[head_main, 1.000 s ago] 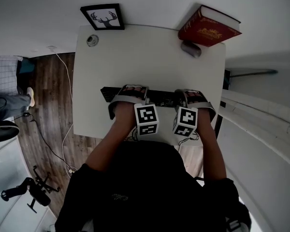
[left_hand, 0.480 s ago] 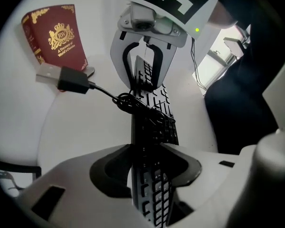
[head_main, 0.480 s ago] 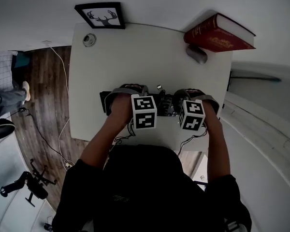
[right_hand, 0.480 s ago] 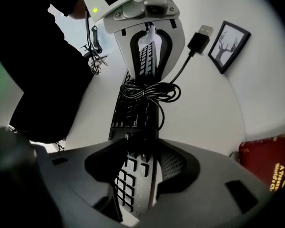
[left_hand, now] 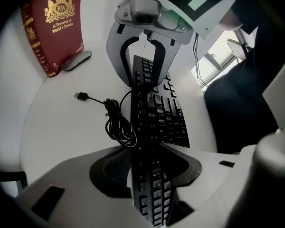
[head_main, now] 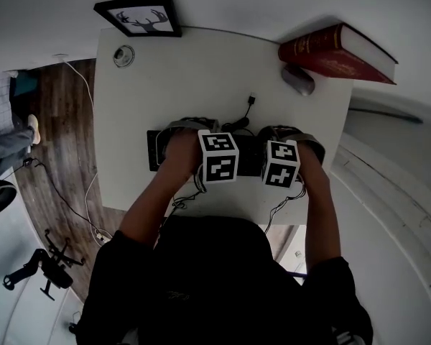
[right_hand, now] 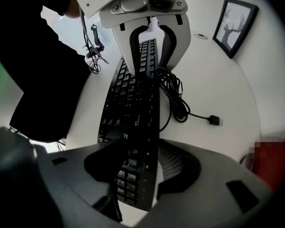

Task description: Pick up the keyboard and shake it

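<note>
Shaking looks to be the step in hand. The left gripper (left_hand: 149,172) and right gripper (right_hand: 137,170) each clamp one end of the keyboard (head_main: 156,149), which is tilted on edge over the near half of the desk (head_main: 201,70), its cable (left_hand: 118,126) coiled on the desk. Next, both hands must move together, with firm grips and the cable trailing free.

Setting: a home office or study. A white desk (head_main: 201,70) carries a keyboard (head_main: 249,157) at centre, a mouse (head_main: 298,80) and a red book (head_main: 337,52) at 1 o'clock, and a framed deer picture (head_main: 138,18) at 11 o'clock. A wood-plank floor (head_main: 54,121) lies at 9 o'clock.
</note>
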`<state>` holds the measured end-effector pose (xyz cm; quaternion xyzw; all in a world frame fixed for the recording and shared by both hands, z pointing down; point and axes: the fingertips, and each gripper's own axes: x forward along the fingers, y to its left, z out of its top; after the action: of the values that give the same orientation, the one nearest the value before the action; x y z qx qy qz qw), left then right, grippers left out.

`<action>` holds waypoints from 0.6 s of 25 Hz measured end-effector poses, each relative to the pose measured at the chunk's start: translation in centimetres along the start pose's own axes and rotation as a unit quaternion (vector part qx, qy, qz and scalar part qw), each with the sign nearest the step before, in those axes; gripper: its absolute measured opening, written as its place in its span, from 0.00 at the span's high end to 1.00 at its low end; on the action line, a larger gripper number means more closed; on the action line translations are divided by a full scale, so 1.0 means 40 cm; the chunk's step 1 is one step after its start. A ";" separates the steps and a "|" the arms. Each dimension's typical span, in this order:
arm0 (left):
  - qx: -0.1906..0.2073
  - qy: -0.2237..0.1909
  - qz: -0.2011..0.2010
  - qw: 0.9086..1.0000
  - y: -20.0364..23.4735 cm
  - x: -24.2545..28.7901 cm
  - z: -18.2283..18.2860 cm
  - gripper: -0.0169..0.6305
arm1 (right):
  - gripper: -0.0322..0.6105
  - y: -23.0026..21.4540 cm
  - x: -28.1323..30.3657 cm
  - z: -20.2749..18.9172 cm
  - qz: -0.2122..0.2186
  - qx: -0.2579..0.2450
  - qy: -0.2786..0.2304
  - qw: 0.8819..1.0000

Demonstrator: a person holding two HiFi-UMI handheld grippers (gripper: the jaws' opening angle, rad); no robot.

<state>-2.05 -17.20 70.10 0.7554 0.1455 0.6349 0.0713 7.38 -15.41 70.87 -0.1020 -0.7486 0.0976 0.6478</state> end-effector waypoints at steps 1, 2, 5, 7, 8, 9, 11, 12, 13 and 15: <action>-0.002 0.002 -0.002 1.000 0.003 0.005 -0.001 0.70 | 0.61 -0.001 0.005 -0.001 0.001 0.001 0.003 1.000; -0.004 0.003 -0.006 1.000 0.004 0.008 -0.002 0.70 | 0.61 -0.002 0.007 0.000 0.003 0.002 0.004 1.000; -0.003 0.000 -0.007 1.000 0.007 0.007 -0.001 0.70 | 0.61 -0.004 0.009 0.000 -0.002 0.006 0.005 1.000; 0.000 -0.003 -0.001 1.000 0.004 0.005 0.000 0.70 | 0.61 -0.001 0.008 -0.002 -0.011 0.007 0.005 1.000; 0.000 -0.005 0.002 1.000 0.003 0.004 0.001 0.70 | 0.61 0.000 0.007 -0.002 -0.017 0.008 0.003 1.000; -0.001 -0.008 0.008 1.000 0.002 0.002 0.001 0.69 | 0.61 0.001 0.006 -0.003 -0.024 0.009 0.001 1.000; -0.002 -0.008 0.026 1.000 0.004 0.000 0.000 0.69 | 0.61 -0.002 0.002 -0.005 -0.045 0.008 -0.002 0.999; 0.000 -0.007 0.040 0.999 0.006 -0.001 0.001 0.69 | 0.61 -0.003 0.001 -0.006 -0.060 0.007 -0.004 0.998; 0.003 -0.007 0.056 0.998 0.006 -0.002 0.002 0.69 | 0.61 -0.003 0.000 -0.008 -0.077 0.006 -0.006 0.997; 0.006 -0.006 0.088 0.996 0.003 -0.004 0.002 0.69 | 0.61 -0.001 0.001 -0.010 -0.111 0.007 -0.009 0.994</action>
<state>-1.96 -17.35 69.98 0.7696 0.0824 0.6331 0.0113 7.78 -15.43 70.98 -0.0131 -0.7602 0.0312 0.6488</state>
